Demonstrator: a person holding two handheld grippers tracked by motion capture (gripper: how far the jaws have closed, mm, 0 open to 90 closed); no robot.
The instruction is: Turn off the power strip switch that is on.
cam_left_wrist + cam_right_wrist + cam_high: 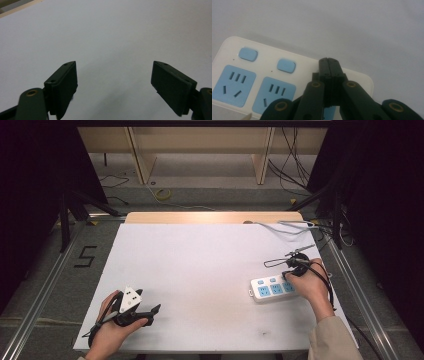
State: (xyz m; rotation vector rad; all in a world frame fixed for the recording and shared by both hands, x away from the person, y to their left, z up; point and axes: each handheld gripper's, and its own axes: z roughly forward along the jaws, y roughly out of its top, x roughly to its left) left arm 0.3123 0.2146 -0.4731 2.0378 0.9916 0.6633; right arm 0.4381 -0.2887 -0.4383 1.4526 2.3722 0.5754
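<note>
Pressing closed right tool (328,61) on power strip (227,50)

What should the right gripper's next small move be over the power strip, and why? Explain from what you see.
Probably press its shut tips down on a switch. The right gripper hangs closed over the power strip, near a blue button; the left gripper rests open, apart.

Left gripper (113,82) fingers spread wide; right gripper (328,62) fingers pressed together, seemingly empty.

Lab: alu rails (42,285), floor cables (295,165), white table (200,265).
</note>
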